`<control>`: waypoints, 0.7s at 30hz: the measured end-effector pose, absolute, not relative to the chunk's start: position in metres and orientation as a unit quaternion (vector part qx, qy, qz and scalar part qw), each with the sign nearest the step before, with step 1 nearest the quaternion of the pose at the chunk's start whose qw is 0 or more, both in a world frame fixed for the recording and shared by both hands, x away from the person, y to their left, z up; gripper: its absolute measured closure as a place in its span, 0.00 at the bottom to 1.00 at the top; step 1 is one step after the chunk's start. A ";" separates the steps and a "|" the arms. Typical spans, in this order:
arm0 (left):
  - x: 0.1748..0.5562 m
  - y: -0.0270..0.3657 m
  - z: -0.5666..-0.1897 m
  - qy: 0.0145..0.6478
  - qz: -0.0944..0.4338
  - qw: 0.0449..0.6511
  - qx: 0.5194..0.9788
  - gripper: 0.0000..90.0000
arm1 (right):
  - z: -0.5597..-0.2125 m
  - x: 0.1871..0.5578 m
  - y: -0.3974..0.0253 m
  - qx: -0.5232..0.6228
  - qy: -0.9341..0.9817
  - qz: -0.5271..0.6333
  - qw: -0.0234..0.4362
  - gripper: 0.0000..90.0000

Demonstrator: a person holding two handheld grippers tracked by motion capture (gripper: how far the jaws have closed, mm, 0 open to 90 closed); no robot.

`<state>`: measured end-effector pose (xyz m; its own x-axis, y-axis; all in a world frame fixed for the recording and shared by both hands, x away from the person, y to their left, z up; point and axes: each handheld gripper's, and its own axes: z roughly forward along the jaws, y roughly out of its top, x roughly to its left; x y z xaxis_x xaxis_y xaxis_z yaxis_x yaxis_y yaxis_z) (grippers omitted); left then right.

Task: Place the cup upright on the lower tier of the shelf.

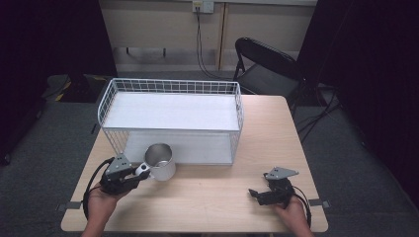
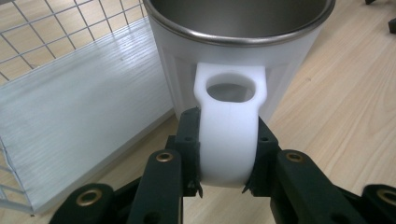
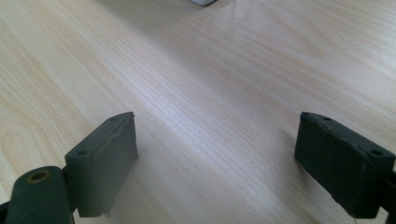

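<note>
Mug [image 1: 160, 161] sits on the worktop [image 1: 217, 190] right at the wire rack's [image 1: 170, 116] front, left gripper [image 1: 140, 172] jaws clamped on its white handle [image 2: 229, 140] from about 8 o'clock, probably for shelving it, while right gripper [image 1: 257, 194] idles wide open at 4 o'clock.

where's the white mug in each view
High view: the white mug stands left of centre on the table, in front of the wire rack, its handle in the left hand-held gripper.
Left gripper view: the mug is at top centre, its handle clamped between the jaws.
Right gripper view: I cannot make it out.
Shared landmark: the light wood table.
</note>
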<state>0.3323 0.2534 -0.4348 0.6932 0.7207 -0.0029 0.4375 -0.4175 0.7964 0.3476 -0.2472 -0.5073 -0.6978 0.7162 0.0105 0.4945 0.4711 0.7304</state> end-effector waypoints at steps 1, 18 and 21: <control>0.333 0.253 -0.435 0.353 0.174 0.409 0.823 0.80 | -0.507 0.348 -0.247 0.358 0.844 0.369 0.150 0.13; 0.346 0.246 -0.432 0.379 0.186 0.398 0.814 0.80 | -0.507 0.348 -0.247 0.358 0.844 0.369 0.150 0.13; 0.348 0.245 -0.431 0.380 0.192 0.394 0.815 0.80 | -0.507 0.348 -0.247 0.358 0.844 0.369 0.150 0.13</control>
